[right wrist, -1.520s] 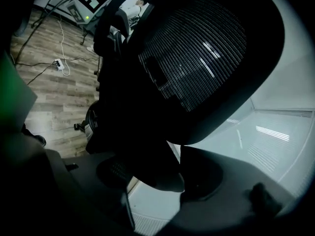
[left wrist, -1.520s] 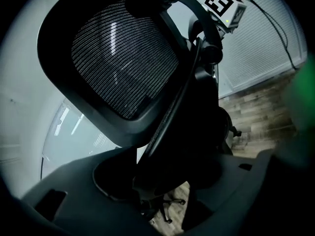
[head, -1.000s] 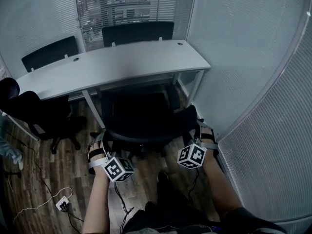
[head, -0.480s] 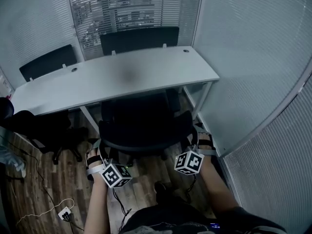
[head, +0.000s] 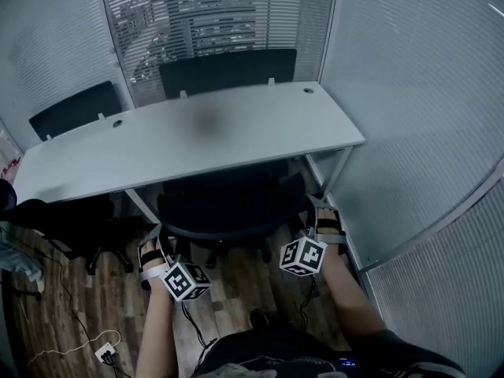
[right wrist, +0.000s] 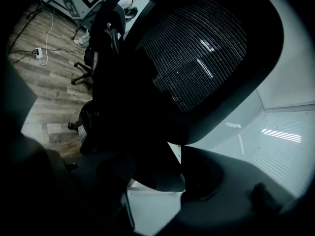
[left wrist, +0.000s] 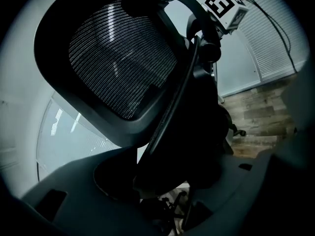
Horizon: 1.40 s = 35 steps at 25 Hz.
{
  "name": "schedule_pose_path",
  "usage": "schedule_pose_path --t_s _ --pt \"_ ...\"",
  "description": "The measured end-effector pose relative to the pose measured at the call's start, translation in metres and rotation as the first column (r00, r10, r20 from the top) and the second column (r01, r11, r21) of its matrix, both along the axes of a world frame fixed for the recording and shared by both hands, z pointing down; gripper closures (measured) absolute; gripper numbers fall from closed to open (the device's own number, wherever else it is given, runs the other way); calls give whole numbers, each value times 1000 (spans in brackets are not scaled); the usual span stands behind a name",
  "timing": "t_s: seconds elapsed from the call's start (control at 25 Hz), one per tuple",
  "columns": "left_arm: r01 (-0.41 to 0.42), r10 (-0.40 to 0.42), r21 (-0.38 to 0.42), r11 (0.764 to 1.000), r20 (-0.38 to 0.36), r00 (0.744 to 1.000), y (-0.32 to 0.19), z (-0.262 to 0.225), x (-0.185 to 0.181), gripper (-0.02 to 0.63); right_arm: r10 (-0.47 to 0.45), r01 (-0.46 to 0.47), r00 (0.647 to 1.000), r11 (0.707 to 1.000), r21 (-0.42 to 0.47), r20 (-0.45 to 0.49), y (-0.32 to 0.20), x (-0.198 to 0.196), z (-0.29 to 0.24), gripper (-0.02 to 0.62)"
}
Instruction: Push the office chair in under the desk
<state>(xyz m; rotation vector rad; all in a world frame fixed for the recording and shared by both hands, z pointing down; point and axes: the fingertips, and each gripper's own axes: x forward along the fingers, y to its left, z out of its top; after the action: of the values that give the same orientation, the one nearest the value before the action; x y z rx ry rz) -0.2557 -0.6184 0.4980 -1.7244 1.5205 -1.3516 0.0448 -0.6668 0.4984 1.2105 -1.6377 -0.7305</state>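
The office chair (head: pixel 224 203) is sitting right in front of the person. Its seat is already going under the desk's white tabletop (head: pixel 197 128), and its mesh back is sticking out at the near edge.

The left tool (head: pixel 160 235) is pinching the left side of the chair's back. The right tool (head: pixel 313 220) is pinching the right side. In each tool's own view, the hard black rim of the back is lying between the two jaws, and the jaws are closing tight on it.

The chair is looking big and quite heavy, but it is probably going to roll easily over the wood floor (head: pixel 236 278). The mesh is looking soft and bendy, so the stiff rim is the best place to hold. Pushing both sides the same is going to help it go in straight and miss the desk leg (head: pixel 336 168).
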Motion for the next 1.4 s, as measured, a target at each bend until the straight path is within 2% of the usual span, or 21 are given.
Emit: schedule_pose_path --t_s 0.64,1.4 --pt "18 -19 6 1000 35 999 -106 -1 15 345 -11 11 1000 1000 12 0 -130 13 0 336" --pt "18 -16 -19 1000 80 997 -130 5 6 356 -37 36 999 998 44 21 -147 6 3 336"
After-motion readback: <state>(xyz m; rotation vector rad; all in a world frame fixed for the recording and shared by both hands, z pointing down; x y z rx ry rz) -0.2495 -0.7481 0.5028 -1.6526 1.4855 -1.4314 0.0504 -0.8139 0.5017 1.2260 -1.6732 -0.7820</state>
